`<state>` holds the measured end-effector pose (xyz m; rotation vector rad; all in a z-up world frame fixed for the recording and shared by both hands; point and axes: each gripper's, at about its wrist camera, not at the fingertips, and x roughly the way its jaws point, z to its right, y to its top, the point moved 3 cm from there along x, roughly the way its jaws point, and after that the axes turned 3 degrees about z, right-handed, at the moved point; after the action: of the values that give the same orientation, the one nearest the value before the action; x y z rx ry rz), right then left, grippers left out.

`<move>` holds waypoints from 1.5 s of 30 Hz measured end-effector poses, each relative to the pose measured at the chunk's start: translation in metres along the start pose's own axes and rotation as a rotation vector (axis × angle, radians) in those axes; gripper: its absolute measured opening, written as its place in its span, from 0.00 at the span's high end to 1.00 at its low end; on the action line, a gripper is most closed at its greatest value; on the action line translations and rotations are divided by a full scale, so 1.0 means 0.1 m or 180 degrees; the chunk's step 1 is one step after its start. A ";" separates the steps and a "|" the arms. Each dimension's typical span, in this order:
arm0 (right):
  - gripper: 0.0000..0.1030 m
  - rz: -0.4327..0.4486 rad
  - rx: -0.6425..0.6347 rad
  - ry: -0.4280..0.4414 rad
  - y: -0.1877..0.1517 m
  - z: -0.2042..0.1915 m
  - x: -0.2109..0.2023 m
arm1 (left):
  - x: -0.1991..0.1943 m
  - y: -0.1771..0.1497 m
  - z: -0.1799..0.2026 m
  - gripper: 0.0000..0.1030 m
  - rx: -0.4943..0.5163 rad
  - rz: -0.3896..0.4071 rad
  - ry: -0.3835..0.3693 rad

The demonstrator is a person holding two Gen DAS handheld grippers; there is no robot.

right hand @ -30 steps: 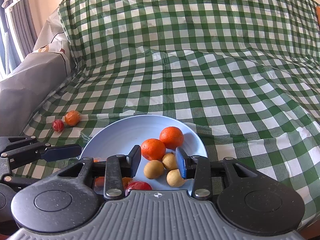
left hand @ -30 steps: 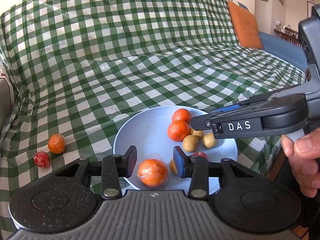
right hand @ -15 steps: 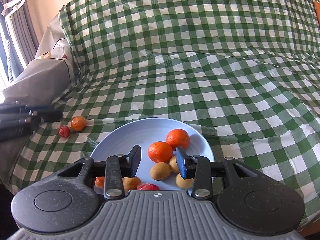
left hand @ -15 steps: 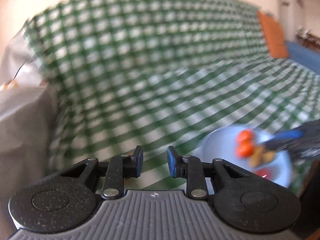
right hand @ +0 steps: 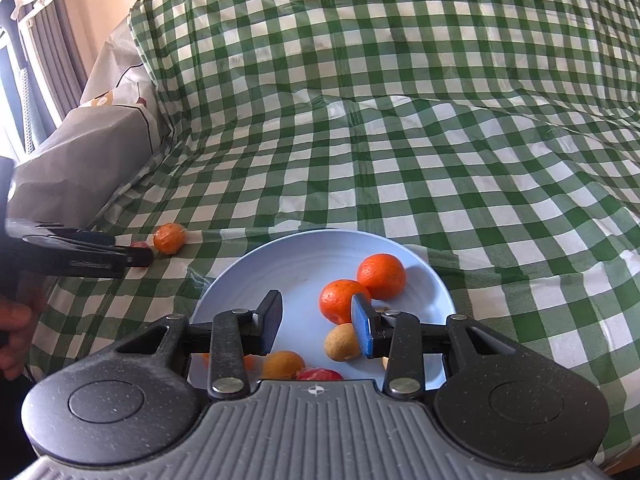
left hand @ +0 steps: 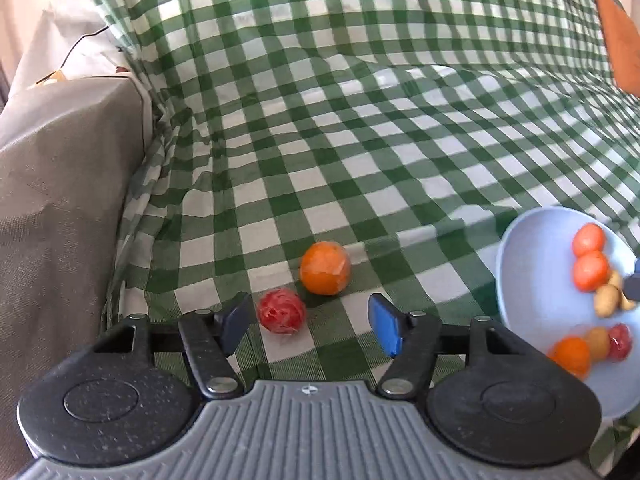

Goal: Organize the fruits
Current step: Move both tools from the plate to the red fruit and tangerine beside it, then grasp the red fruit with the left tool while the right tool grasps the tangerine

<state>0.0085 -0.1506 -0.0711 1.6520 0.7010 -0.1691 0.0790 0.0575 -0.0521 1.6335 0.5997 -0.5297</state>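
A light blue plate (right hand: 304, 256) on the green checked cloth holds several oranges and small tan fruits; it shows at the right edge of the left wrist view (left hand: 520, 264). An orange (left hand: 325, 268) and a small red fruit (left hand: 282, 311) lie on the cloth left of the plate. My left gripper (left hand: 310, 326) is open and empty, and the red fruit sits between its fingers, near the left one. From the right wrist view the left gripper (right hand: 132, 258) reaches beside that orange (right hand: 169, 237). My right gripper (right hand: 316, 322) is open and empty above the plate's near half.
A grey-brown covered armrest (left hand: 60, 184) rises at the left, right beside the loose fruits. The checked cloth (right hand: 400, 140) covers the seat and backrest. An orange cushion (left hand: 620, 40) sits at the far right. A hand (right hand: 16, 324) holds the left gripper.
My left gripper has left the plate, swung left to the two loose fruits and opened wider. An orange it hovered over stays on the plate. The right gripper has barely moved.
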 end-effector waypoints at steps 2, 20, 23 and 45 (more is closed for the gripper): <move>0.61 -0.0009 -0.0022 0.0010 0.00 -0.02 0.01 | 0.03 0.00 -0.04 0.32 -0.0103 0.0013 0.0005; 0.61 -0.0017 -0.0017 0.0185 0.12 -0.35 0.10 | 0.12 0.01 -0.36 0.90 -0.0757 -0.0004 -0.0093; 0.61 0.0001 -0.0031 0.0244 0.17 -0.45 0.12 | 0.12 0.00 -0.43 0.86 -0.0916 -0.0026 -0.0184; 0.61 -0.0094 0.0031 0.0675 0.60 -1.12 0.76 | 0.12 -0.07 -0.72 0.95 -0.1442 0.0059 -0.0030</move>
<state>0.0708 -0.0224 -0.0324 1.6847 0.8859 -0.0180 0.0837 0.1306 -0.0550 1.2056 0.6436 -0.3549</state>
